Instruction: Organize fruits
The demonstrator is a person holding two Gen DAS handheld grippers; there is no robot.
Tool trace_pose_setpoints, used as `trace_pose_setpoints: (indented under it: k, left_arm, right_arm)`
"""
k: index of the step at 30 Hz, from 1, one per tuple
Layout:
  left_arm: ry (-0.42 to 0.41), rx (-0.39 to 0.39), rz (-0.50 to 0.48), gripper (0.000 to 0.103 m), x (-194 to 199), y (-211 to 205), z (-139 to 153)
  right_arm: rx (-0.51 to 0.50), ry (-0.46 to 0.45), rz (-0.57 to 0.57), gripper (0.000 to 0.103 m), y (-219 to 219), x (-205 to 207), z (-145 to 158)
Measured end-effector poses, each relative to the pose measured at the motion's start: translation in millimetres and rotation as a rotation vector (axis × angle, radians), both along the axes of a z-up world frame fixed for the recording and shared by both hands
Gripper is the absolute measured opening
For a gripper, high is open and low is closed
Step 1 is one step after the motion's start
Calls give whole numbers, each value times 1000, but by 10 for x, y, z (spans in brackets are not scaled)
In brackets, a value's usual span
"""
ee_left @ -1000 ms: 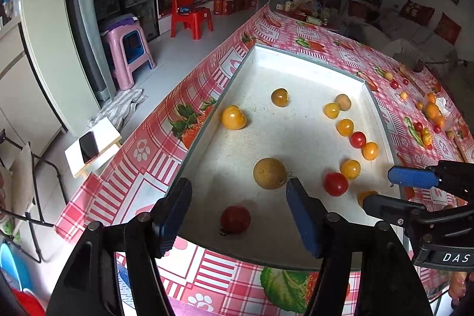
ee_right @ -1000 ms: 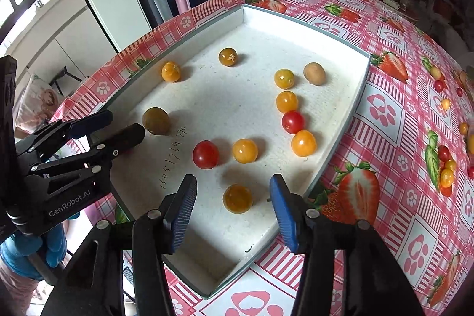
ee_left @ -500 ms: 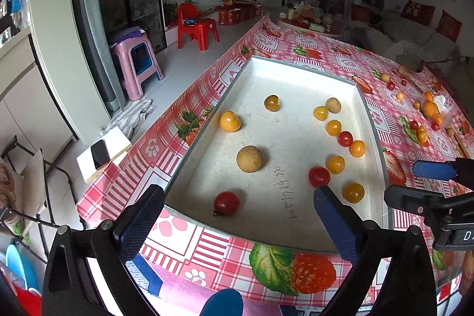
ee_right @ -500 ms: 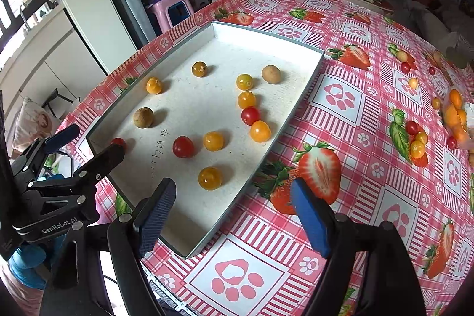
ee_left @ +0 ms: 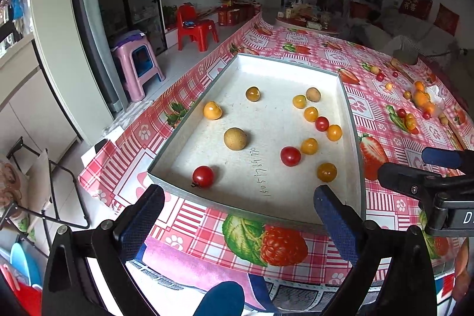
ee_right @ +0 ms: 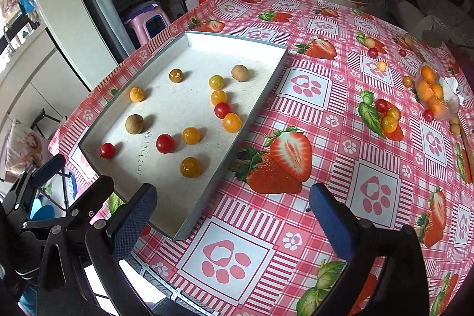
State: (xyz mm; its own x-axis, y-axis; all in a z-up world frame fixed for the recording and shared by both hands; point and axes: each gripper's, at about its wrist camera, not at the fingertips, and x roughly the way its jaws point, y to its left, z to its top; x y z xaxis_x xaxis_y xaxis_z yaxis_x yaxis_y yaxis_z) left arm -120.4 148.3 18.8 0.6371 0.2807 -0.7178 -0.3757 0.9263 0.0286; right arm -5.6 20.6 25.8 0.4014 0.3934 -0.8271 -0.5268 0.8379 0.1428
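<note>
Over at the left, the left tongs (ee_left: 238, 211) hang released above the near edge of the surface (ee_right: 326, 191), its pink checked cloth printed with strawberries and paw marks, and nothing sits between their blue pads. Just beyond them lies the shallow white tray (ee_left: 354, 138), which holds the gathered fruit: a red cherry tomato (ee_left: 203, 176) near the close left corner, a brown longan (ee_left: 235, 139) further in, an orange tomato (ee_left: 212, 110) by the left wall, and a loose cluster of yellow and red tomatoes along the right side, with a yellow-orange tomato (ee_right: 190, 167) nearest the front. To the right of the tray, the right tongs (ee_right: 229, 205) are opening wide over the bare cloth, empty as well. Further right, well apart from the tray, more small tomatoes (ee_right: 386, 114) lie scattered on the cloth, beside a heap of orange fruit (ee_right: 431, 91) near the far edge.
</note>
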Motion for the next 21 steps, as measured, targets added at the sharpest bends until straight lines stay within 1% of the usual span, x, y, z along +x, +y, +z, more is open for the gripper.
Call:
trace_pose_setpoints:
  k: [3, 8, 14, 21]
  left_arm:
    - [21, 44, 13, 101, -11, -79, 4]
    - [30, 38, 9, 101, -50, -131, 25]
    - [47, 38, 15, 101, -70, -186, -17]
    - [69, 64, 11, 101, -69, -272, -60]
  right_arm:
    - [-4, -38, -12, 103, -20, -87, 66]
    - [-6, -89, -7, 102, -27, -233, 144]
    - [14, -84, -13, 102, -92, -302, 139]
    - [10, -83, -14, 102, -107, -353, 108]
